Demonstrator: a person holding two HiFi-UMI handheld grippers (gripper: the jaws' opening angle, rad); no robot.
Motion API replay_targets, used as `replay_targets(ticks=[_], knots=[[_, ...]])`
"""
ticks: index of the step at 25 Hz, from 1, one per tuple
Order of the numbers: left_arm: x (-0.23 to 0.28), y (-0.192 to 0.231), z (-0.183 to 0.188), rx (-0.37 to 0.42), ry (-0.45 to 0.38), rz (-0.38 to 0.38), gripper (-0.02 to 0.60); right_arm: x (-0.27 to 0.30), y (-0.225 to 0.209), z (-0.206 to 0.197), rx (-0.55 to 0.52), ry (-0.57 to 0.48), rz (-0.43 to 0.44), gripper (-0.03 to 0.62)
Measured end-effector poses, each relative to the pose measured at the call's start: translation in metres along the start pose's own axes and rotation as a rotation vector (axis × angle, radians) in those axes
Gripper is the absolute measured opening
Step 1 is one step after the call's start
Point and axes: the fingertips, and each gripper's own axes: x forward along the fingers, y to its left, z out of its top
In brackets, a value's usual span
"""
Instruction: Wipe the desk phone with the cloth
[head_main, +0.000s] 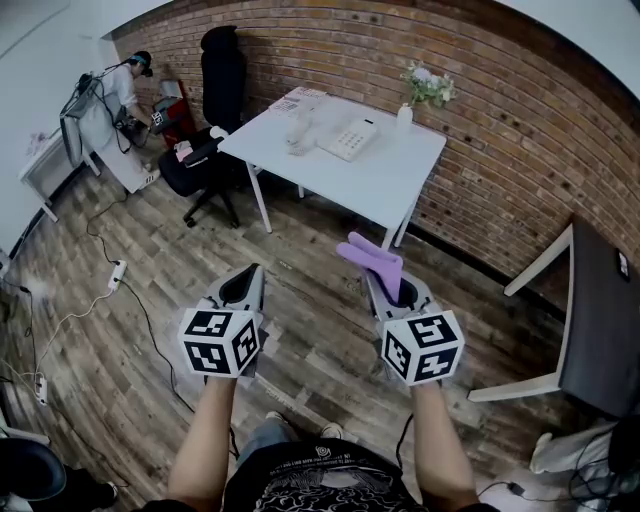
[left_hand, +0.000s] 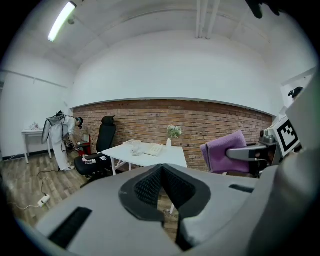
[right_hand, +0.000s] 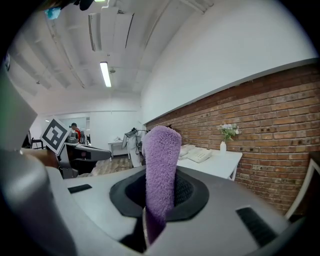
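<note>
Had purple cloth (head_main: 372, 260) pinched in R gripper (head_main: 388, 292), L gripper (head_main: 243, 287) closed & empty. Saw desk phone (head_main: 350, 138) well off on white surface (head_main: 400, 185). Best to walk up first, then lead w/ cloth's free end.

Head view from above, facing forward and steeply down over left tongs (head_main: 250, 272) and right tongs (head_main: 385, 283), surface (head_main: 400, 190) far ahead, each gripper view roughly level along its own jaws, all three share surface, desk phone (head_main: 349, 138), brick wall (head_main: 500, 110)
</note>
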Motion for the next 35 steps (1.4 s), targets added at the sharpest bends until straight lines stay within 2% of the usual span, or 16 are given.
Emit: replay_targets(ticks=[11, 24, 35], knots=[[0.081, 0.025, 0.013, 0.002, 0.018, -0.063, 0.002, 0.065, -0.037, 0.003, 0.016, 0.023, -0.033, 0.043], [0.216, 0.124, 0.049, 0.021, 0.073, -0.212, 0.002, 0.214, -0.064, 0.029, 0.076, 0.068, -0.150, 0.043], [0.283, 0.168, 0.068, 0.024, 0.091, -0.323, 0.002, 0.287, -0.075, 0.048, 0.098, 0.083, -0.232, 0.043]])
